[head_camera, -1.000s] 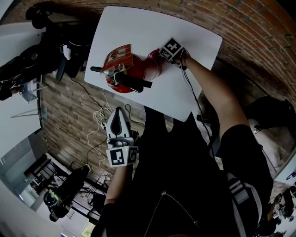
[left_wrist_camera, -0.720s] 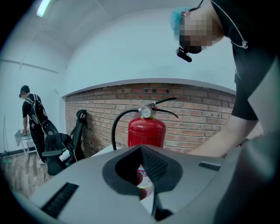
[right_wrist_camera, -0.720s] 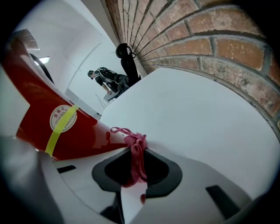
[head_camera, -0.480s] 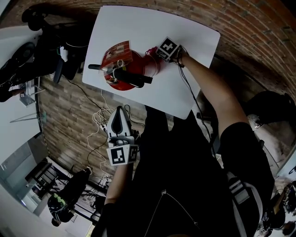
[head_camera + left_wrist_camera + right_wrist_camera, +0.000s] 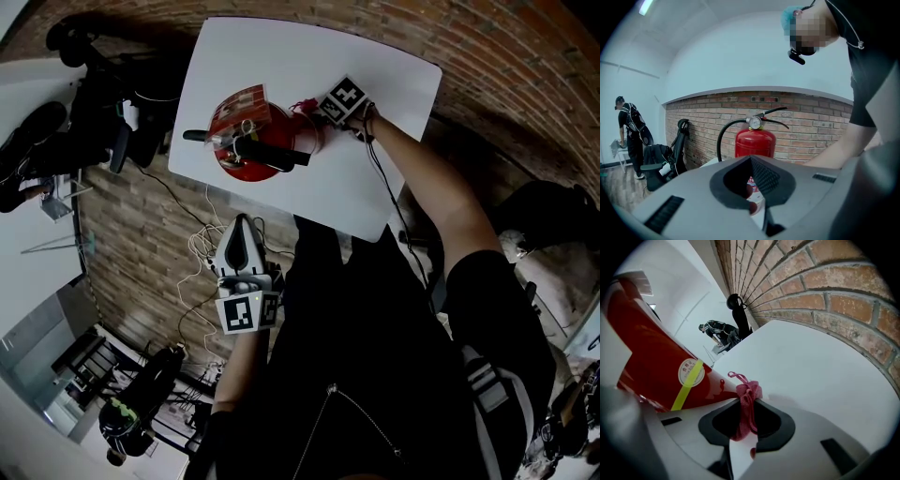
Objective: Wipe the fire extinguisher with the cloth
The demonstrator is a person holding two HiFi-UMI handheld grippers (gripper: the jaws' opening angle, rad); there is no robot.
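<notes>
jaws: right gripper (image 5: 746,405) pinching cloth (image 5: 749,391) beside extinguisher (image 5: 649,355) | left gripper (image 5: 751,159) closed

White table (image 5: 394,84) (brick wall (image 5: 811,126) behind).

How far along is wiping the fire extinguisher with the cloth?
Done: the cloth is clamped in the right gripper's jaws. In hand: it is held by the fire extinguisher's red side; contact is unclear. Left: the wiping itself, no cleaned patch shows. The left gripper hangs off the table, jaws shut, empty.
</notes>
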